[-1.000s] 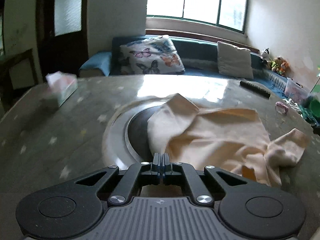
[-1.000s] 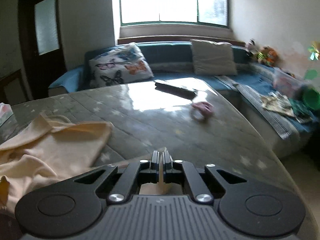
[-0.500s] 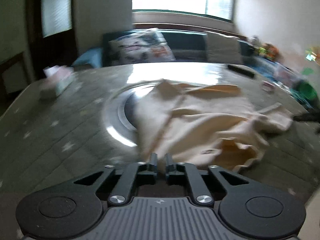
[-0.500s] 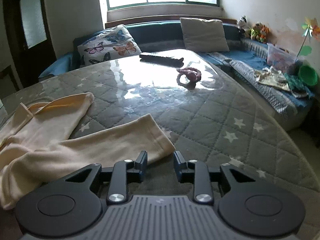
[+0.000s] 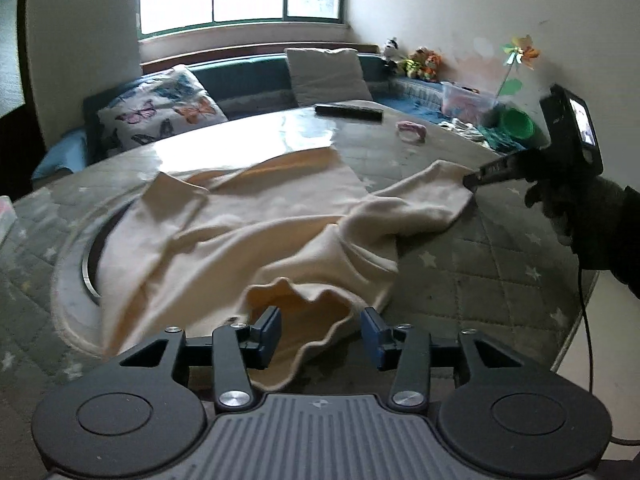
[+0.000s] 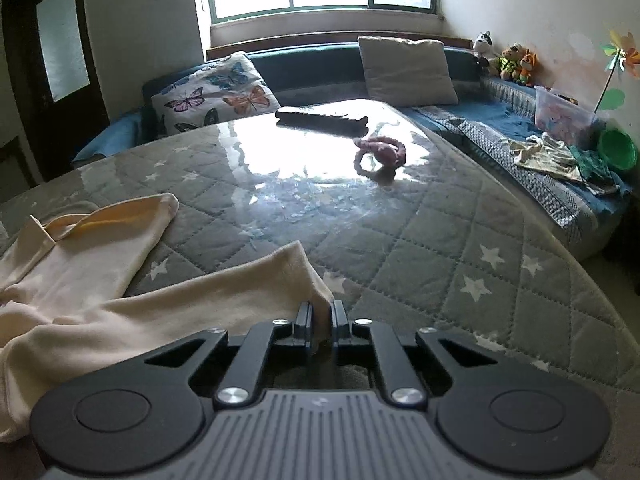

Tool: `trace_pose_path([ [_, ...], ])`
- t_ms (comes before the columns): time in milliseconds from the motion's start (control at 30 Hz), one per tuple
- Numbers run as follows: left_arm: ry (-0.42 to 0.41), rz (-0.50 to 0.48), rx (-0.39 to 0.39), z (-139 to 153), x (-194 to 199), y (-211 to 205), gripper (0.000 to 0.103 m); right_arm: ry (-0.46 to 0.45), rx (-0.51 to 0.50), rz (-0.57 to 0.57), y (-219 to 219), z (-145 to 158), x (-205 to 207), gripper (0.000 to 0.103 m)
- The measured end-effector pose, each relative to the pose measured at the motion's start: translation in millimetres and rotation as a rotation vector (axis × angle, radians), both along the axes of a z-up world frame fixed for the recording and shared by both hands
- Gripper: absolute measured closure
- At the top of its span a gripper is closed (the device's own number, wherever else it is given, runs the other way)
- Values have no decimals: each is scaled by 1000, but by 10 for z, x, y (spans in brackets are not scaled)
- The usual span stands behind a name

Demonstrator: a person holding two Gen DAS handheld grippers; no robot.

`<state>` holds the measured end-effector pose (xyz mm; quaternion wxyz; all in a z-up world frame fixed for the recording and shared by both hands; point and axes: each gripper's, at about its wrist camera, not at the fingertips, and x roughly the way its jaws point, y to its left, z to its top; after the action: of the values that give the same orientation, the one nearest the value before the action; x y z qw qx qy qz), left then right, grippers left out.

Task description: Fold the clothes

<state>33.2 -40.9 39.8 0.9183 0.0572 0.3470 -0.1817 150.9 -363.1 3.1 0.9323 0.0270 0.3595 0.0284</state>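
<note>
1. The garment (image 5: 256, 236) is soft, matt cream cloth, faintly fuzzy, lying in loose folds.
2. The worktop (image 6: 440, 264) bears a grey quilted cloth with stitched diamonds and pale stars under a clear, glossy sheet that mirrors the window.
3. The left hand-held gripper (image 5: 320, 334) is matt black plastic with a ribbed grey body, bright metal rivets and blue pads (image 5: 370, 334).
4. The right hand-held gripper (image 6: 320, 322) has the same matt black plastic and shiny rivets.
5. The ring (image 5: 90, 264) set into the worktop looks like smooth, polished metal.
6. The pillow (image 6: 214, 94) is printed matt cloth.
</note>
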Motion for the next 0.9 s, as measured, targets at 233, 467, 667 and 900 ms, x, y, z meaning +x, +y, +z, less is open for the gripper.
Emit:
trace_pose_path([
  [233, 19, -67, -2, -137, 62, -155, 101, -58, -22, 7, -45, 228, -170, 96],
  [467, -31, -164, -28, -10, -222, -108, 101, -132, -107, -36, -200, 461, -416, 96],
  [667, 13, -226, -16, -87, -286, -142, 99, -17, -143, -107, -376, 191, -394, 95],
  [900, -56, -174, 17, 78, -313, 31, 86, -6, -174, -81, -317, 222, -442, 89],
])
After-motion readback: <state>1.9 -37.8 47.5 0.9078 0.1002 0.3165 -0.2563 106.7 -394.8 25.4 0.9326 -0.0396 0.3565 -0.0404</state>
